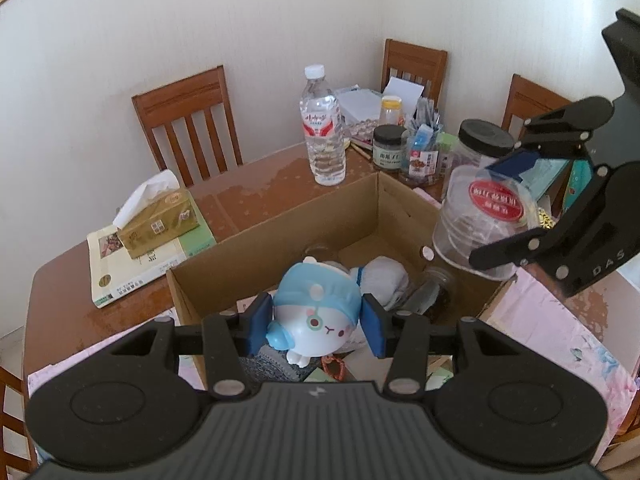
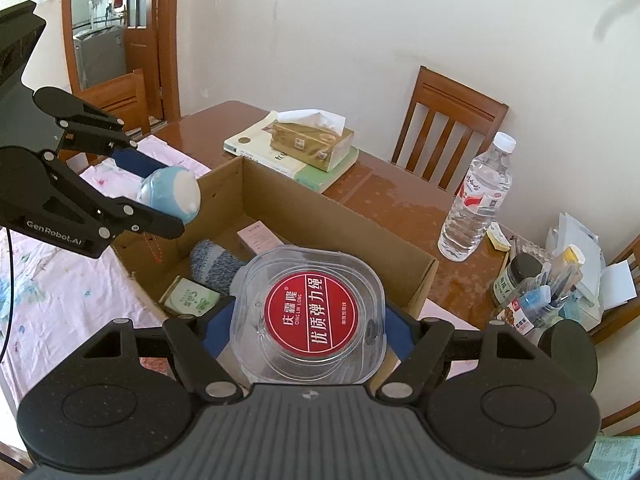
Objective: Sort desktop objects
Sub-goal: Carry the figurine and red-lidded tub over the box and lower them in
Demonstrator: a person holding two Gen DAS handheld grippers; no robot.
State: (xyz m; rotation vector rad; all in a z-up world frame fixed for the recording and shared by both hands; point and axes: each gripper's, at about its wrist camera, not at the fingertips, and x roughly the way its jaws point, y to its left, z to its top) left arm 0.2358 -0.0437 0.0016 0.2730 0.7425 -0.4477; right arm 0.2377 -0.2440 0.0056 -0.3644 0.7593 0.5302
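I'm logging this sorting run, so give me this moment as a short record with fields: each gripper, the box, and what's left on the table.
left gripper: shut on toy, over the box
right gripper: shut on clear container with red label, over the box
box: open cardboard, holds a sock, a green packet and a pink packet
table: bottle; tissue box on a book

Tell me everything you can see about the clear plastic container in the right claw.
The clear plastic container is a squarish, round-cornered tub of transparent ribbed plastic with a round red label printed in white Chinese characters. The right claw holds it by its sides on blue pads, tipped so the labelled face meets the wrist camera, above the open cardboard box. Its contents cannot be made out.
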